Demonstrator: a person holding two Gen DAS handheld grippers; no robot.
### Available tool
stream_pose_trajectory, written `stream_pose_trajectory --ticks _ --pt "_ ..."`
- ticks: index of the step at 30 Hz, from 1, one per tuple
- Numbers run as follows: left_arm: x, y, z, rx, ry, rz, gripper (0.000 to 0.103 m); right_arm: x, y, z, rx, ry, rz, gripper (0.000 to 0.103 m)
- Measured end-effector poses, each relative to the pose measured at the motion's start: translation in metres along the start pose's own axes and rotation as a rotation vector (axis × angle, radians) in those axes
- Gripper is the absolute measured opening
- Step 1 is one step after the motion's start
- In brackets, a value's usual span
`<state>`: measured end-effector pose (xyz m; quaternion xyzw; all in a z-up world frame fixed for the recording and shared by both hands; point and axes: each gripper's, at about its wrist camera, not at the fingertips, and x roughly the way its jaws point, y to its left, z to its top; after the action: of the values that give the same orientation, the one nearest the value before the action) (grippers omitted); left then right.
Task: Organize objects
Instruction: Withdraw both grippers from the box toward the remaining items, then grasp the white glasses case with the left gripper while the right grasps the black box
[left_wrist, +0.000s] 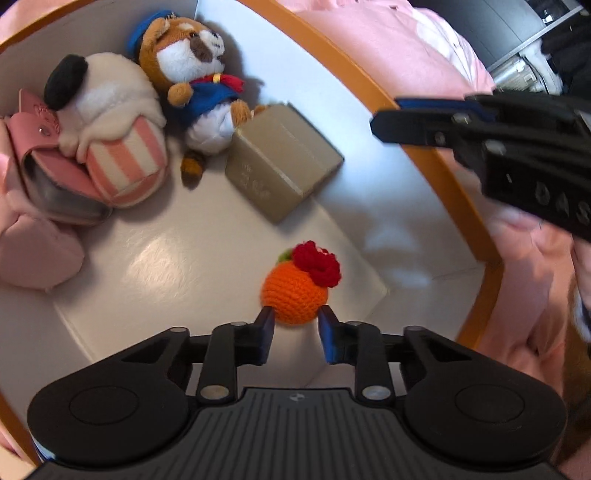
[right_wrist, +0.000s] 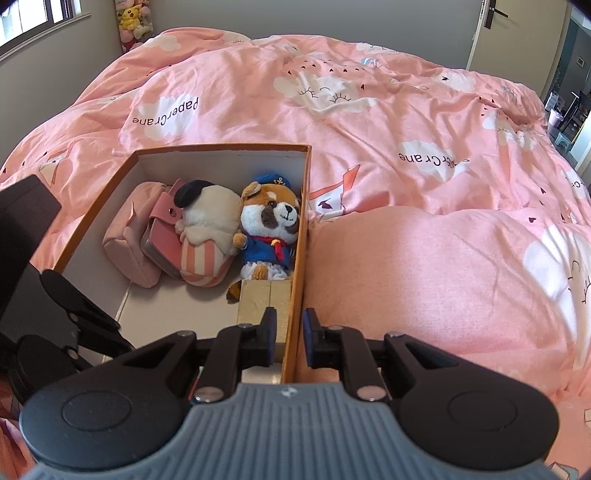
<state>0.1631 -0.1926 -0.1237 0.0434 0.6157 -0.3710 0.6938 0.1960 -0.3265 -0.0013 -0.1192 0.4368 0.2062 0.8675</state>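
An orange box with a white inside sits on the bed. In it lie a crocheted orange with a red bow, a tan cardboard box, a sailor fox plush, a striped cupcake plush and a pink pouch. My left gripper is open inside the box, its fingertips just either side of the crocheted orange. My right gripper is open and straddles the box's right wall; it also shows in the left wrist view.
The box rests on a pink duvet with cloud prints. A raised fold of duvet lies against the box's right side. Plush toys stand at the far wall. A door is at back right.
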Motion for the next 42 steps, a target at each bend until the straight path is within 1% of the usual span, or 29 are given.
stream_pose_trajectory --ticks 4,8,14,16,19,20,21,22,26,27,29,31,33,34,35,38,40,42 --pt "0.008 -0.008 0.011 0.006 -0.051 -0.005 0.028 0.0 0.0 0.0 -0.002 0.002 -0.01 0.016" --pt "0.016 -0.017 0.019 0.051 -0.079 -0.005 0.028 0.0 -0.001 -0.001 0.003 0.003 -0.011 0.016" --pt "0.019 -0.017 0.019 0.05 -0.067 -0.002 0.028 -0.001 0.001 -0.002 0.0 0.008 -0.007 0.016" --pt "0.017 -0.016 0.017 0.047 -0.053 0.014 0.028 -0.002 0.002 -0.001 -0.002 0.007 -0.008 0.016" --pt "0.002 -0.02 0.009 0.069 -0.08 0.044 0.029 -0.008 0.005 0.0 -0.004 -0.005 -0.008 0.016" --pt "-0.008 -0.022 0.005 0.077 -0.105 0.055 0.029 -0.01 0.007 0.001 -0.005 -0.011 -0.008 0.016" --pt "-0.02 -0.023 -0.001 0.084 -0.135 0.063 0.029 -0.013 0.01 0.001 -0.007 -0.016 -0.01 0.02" --pt "-0.034 -0.023 -0.007 0.088 -0.16 0.072 0.029 -0.015 0.014 0.002 -0.011 -0.025 -0.016 0.021" --pt "-0.093 -0.014 -0.03 0.064 -0.274 0.136 0.029 -0.031 0.034 0.009 -0.015 -0.095 0.015 0.021" --pt "-0.111 -0.006 -0.031 0.046 -0.298 0.155 0.029 -0.035 0.04 0.011 -0.022 -0.113 0.032 0.021" --pt "-0.136 0.004 -0.043 -0.007 -0.336 0.197 0.029 -0.041 0.056 0.016 -0.02 -0.137 0.092 0.021" --pt "-0.157 0.018 -0.06 -0.059 -0.352 0.242 0.029 -0.044 0.075 0.021 -0.025 -0.144 0.171 0.021" --pt "-0.175 0.036 -0.07 -0.115 -0.352 0.3 0.029 -0.044 0.102 0.025 -0.054 -0.144 0.255 0.021" --pt "-0.194 0.046 -0.084 -0.137 -0.342 0.329 0.029 -0.044 0.12 0.027 -0.076 -0.141 0.297 0.021" --pt "-0.2 0.053 -0.092 -0.153 -0.329 0.351 0.029 -0.043 0.135 0.028 -0.097 -0.133 0.335 0.021" --pt "-0.225 0.073 -0.118 -0.174 -0.275 0.383 0.029 -0.033 0.184 0.029 -0.171 -0.081 0.435 0.021" --pt "-0.231 0.082 -0.13 -0.149 -0.22 0.403 0.029 -0.022 0.216 0.026 -0.227 -0.03 0.477 0.021" --pt "-0.226 0.088 -0.137 -0.09 -0.153 0.413 0.036 -0.008 0.243 0.021 -0.277 0.03 0.501 0.021"
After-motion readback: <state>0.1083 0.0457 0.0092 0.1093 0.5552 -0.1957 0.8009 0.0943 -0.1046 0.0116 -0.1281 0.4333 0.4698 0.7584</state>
